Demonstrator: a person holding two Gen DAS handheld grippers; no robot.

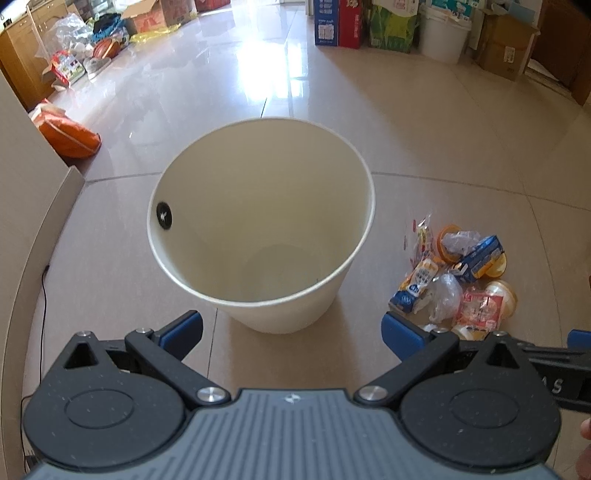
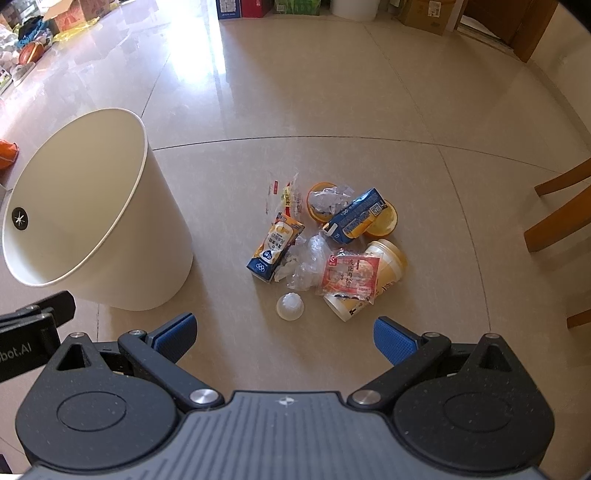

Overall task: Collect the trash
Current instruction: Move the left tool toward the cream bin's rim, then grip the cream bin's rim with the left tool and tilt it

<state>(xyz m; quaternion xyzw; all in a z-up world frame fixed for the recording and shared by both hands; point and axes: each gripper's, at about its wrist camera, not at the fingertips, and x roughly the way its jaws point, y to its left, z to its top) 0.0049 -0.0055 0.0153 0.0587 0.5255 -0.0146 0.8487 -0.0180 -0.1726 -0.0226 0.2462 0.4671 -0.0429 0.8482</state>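
A cream waste bin (image 1: 258, 236) stands on the tiled floor, and its inside looks bare; it shows at the left in the right wrist view (image 2: 110, 221). To its right lies a trash pile (image 2: 328, 243): a blue-and-yellow milk carton (image 2: 275, 245), a blue carton (image 2: 356, 216), a red snack wrapper (image 2: 351, 277), a yellow cup (image 2: 384, 273), crumpled clear plastic (image 2: 308, 266) and a small white lid (image 2: 290, 305). My left gripper (image 1: 291, 332) hangs open just short of the bin. Also open, my right gripper (image 2: 284, 338) hovers short of the pile, nothing between its fingers.
Wooden chair legs (image 2: 557, 214) stand at the right. Boxes (image 1: 336, 22), a white bucket (image 1: 443, 33) and bags line the far wall. An orange bag (image 1: 70, 136) and a basketball (image 1: 107, 47) lie at the far left. A pale cabinet edge (image 1: 33, 177) is at my left.
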